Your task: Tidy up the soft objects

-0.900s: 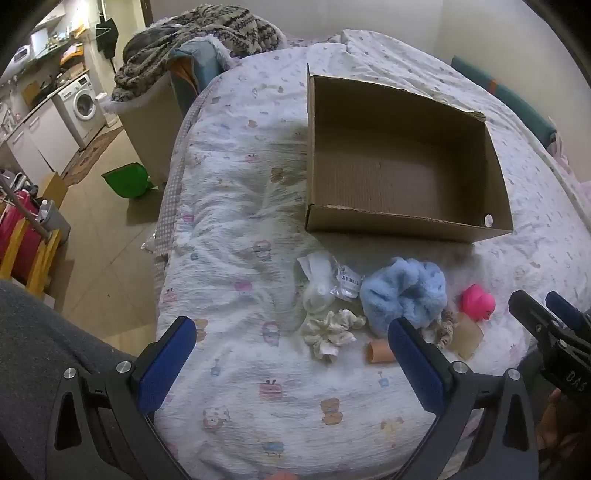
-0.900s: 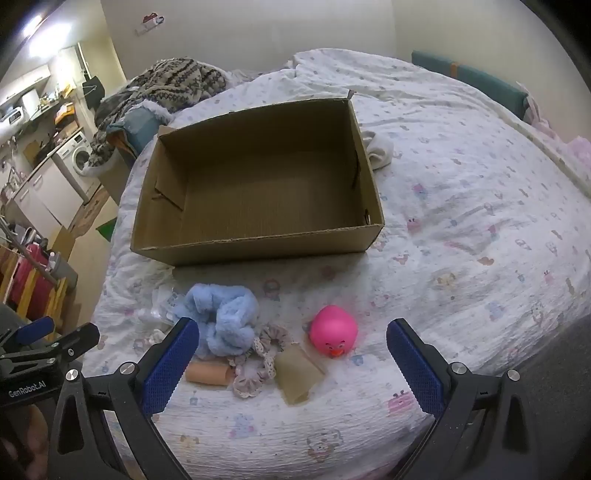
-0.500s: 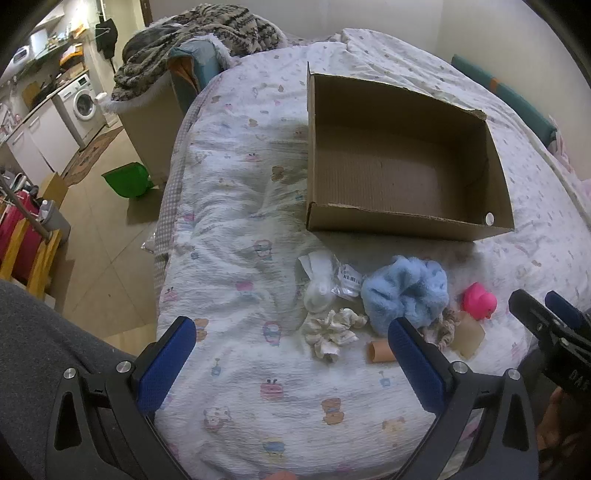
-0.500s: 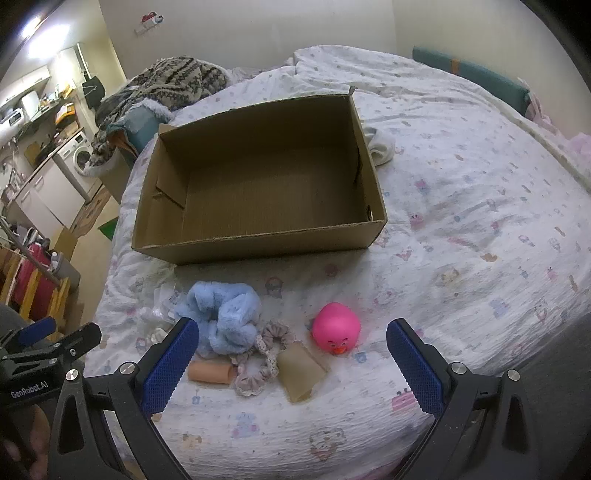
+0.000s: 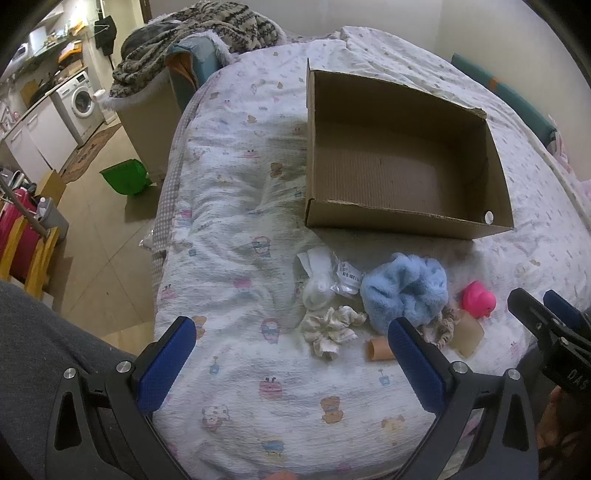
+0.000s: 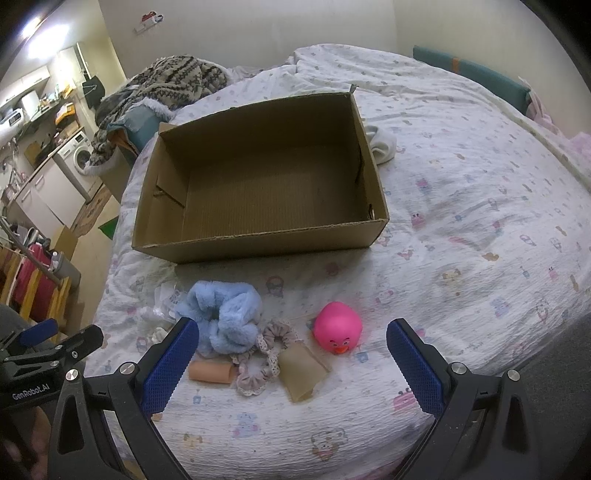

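A small one-room home: a bed (image 5: 236, 258) under a cartoon-print quilt fills the foreground, a patterned knit blanket (image 5: 195, 33) heaped at its far corner, while a washing machine (image 5: 79, 105) and white cabinets (image 5: 37, 140) under a cluttered counter line the tiled floor (image 5: 107, 236) beyond.
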Tool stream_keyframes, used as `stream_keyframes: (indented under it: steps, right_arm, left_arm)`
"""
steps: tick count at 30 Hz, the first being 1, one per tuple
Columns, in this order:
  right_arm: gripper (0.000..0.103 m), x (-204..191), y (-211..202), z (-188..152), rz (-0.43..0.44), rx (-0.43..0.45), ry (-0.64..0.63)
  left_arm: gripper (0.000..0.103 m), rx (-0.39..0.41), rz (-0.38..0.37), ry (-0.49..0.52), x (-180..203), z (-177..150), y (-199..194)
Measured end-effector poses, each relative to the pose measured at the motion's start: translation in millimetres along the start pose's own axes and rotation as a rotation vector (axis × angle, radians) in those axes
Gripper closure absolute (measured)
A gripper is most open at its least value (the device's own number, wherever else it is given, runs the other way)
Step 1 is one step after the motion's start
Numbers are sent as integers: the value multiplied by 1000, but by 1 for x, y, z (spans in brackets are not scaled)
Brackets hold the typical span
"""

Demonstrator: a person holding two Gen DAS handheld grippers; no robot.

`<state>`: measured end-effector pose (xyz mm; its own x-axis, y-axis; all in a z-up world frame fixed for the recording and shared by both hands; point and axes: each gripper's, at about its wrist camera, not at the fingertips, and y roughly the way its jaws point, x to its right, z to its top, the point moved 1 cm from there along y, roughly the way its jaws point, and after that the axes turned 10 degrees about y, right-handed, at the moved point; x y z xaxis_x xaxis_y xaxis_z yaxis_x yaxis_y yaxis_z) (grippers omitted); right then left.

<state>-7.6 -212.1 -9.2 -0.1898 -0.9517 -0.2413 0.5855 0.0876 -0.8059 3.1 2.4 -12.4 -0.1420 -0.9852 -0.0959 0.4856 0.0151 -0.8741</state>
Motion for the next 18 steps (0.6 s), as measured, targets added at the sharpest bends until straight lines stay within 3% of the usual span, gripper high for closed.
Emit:
stream_keyframes:
  steps: [18]
  right_arm:
    - [0, 8, -1, 8, 30, -14, 38]
  left_arm:
    - [0, -16, -16, 4, 0, 2, 1]
